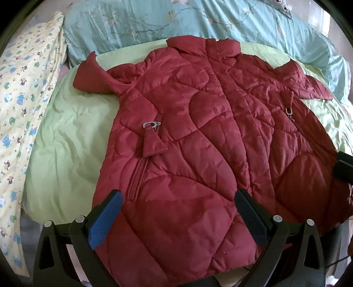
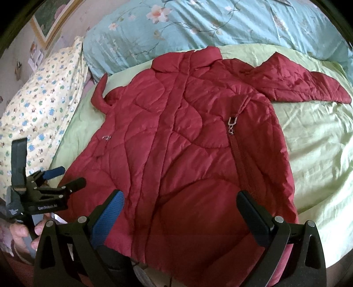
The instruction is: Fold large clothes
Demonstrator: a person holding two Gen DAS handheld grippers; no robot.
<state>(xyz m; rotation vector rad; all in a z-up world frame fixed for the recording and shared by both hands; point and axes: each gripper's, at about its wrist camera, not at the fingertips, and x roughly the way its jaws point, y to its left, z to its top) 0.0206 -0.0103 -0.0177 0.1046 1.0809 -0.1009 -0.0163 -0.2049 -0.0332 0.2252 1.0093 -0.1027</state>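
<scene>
A dark red quilted jacket (image 1: 198, 136) lies spread front up on a light green quilt (image 1: 72, 136), collar far from me, both sleeves out to the sides. It also shows in the right wrist view (image 2: 181, 150). My left gripper (image 1: 178, 194) is open and empty, its jaws wide apart over the jacket's near hem on the left half. My right gripper (image 2: 181, 196) is open and empty over the hem on the right half. The left gripper (image 2: 66, 176) also shows at the left of the right wrist view, open, held by a hand.
A teal floral duvet (image 1: 198, 19) is bunched along the far side of the bed. A yellow patterned pillow (image 1: 24, 110) lies at the left. Metal zip pulls (image 1: 152, 125) (image 2: 232, 123) sit on the jacket's chest pockets. A framed picture (image 2: 50, 19) hangs on the wall.
</scene>
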